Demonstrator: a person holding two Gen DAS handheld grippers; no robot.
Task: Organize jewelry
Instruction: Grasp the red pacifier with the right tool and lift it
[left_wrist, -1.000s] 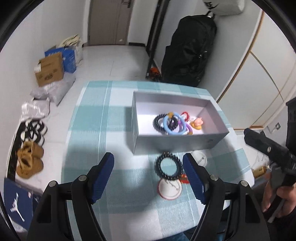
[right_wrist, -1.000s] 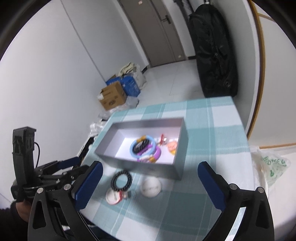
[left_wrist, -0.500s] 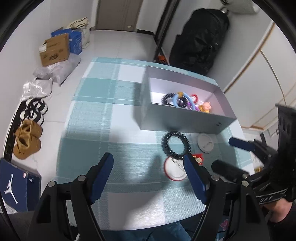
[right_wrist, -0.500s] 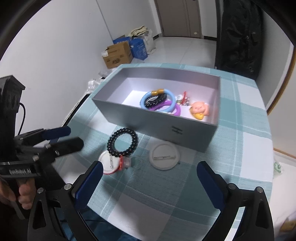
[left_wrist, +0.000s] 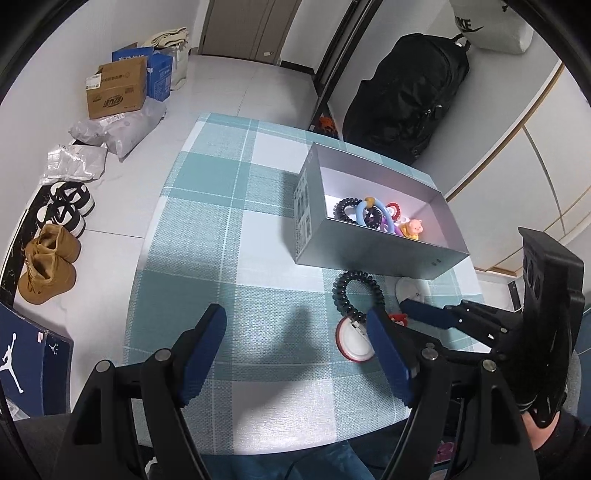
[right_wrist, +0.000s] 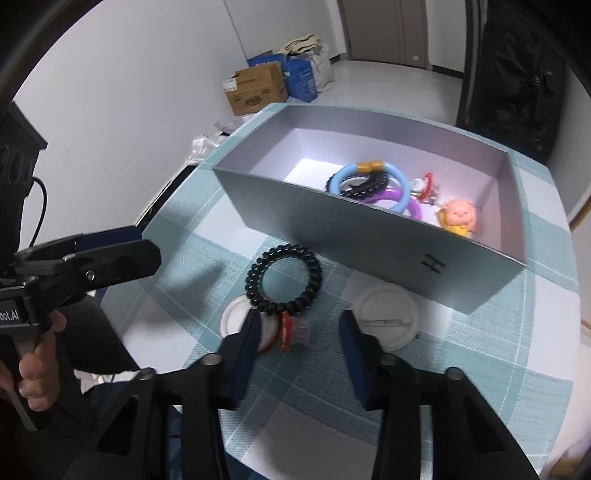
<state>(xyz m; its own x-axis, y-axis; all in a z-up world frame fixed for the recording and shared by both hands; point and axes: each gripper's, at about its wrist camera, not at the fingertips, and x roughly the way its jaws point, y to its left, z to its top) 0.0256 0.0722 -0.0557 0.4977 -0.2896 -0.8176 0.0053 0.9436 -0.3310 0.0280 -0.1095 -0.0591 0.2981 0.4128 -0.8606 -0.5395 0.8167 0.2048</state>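
Checked tablecloth (right_wrist: 369, 424): grey box (right_wrist: 369, 243) half-filled. Right gripper (right_wrist: 301, 334) closing around small red charm (right_wrist: 286, 326), pads not touching; centre it first. Left gripper (left_wrist: 295, 343) open, empty

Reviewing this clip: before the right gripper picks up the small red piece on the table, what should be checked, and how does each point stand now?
1. Right gripper straddles the red piece: ok; jaws closing.
2. Pads pressing on it: not ok.
3. Black coil bracelet clear of the jaws: cannot tell; its near edge lies close.
4. Grey box has room: ok.
5. Left gripper out of the way: ok, open over bare cloth.
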